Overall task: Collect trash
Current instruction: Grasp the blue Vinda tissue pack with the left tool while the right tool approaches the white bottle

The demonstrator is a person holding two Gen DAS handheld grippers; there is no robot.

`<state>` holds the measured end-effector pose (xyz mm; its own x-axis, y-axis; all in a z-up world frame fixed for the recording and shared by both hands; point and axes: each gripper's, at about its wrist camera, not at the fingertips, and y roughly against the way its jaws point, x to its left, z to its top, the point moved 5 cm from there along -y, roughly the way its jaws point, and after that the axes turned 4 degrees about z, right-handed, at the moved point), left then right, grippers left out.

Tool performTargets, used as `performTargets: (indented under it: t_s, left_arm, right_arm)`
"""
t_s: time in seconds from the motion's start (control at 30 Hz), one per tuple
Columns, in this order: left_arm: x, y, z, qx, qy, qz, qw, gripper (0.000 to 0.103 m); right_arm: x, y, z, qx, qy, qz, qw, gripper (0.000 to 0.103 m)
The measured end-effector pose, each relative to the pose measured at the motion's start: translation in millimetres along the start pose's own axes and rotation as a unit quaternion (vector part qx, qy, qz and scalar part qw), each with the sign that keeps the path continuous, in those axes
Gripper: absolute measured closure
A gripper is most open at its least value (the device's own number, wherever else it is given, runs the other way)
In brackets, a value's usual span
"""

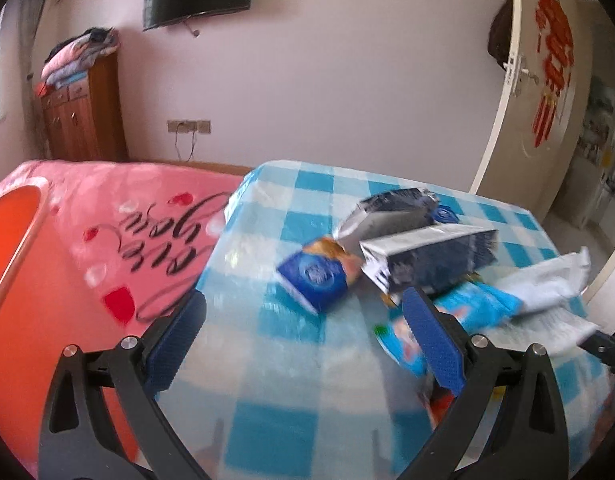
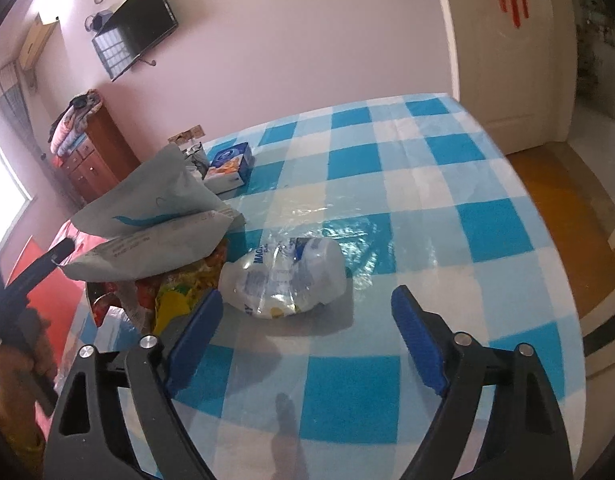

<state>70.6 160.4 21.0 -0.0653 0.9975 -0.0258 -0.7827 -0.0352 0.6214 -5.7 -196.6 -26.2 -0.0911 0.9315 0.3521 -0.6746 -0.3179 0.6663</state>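
Trash lies on a table with a blue-and-white checked cloth [image 1: 275, 420]. In the left wrist view my left gripper [image 1: 303, 300] is open, nothing between its pads; a blue snack box [image 1: 315, 280] lies just past the tips, with two silver-and-dark foil bags [image 1: 427, 256], a light blue wrapper [image 1: 479, 304] and a white bag [image 1: 547, 280] to its right. In the right wrist view my right gripper [image 2: 307, 294] is open above a crushed clear plastic bottle [image 2: 283, 280], which lies by the left fingertip, untouched. A grey mailer bag [image 2: 155, 208] and yellow wrappers [image 2: 187, 288] are heaped to its left.
A pink bedspread [image 1: 107, 220] and an orange object [image 1: 11, 240] lie left of the table. A wooden cabinet [image 1: 83, 112] stands by the far wall. A white door [image 1: 547, 80] is open on the right. Wood floor [image 2: 567, 220] lies beyond the table's right edge.
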Motion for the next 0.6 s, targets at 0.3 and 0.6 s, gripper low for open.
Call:
performTargets:
  t_s: [0.3, 0.6]
  left_arm:
    - [-19.0, -55.7, 13.9, 0.013, -0.108, -0.022, 0.9938, 0.004]
    - [-25.0, -88.3, 16.5, 0.065, -0.122, -0.083, 0.9869, 0.004]
  right_arm:
    - [6.0, -26.3, 10.1, 0.018, 0.024, 0.007, 1.000, 0.009]
    - [17.5, -47.5, 9.0, 0.033, 0.062, 0.003, 0.998, 0.008]
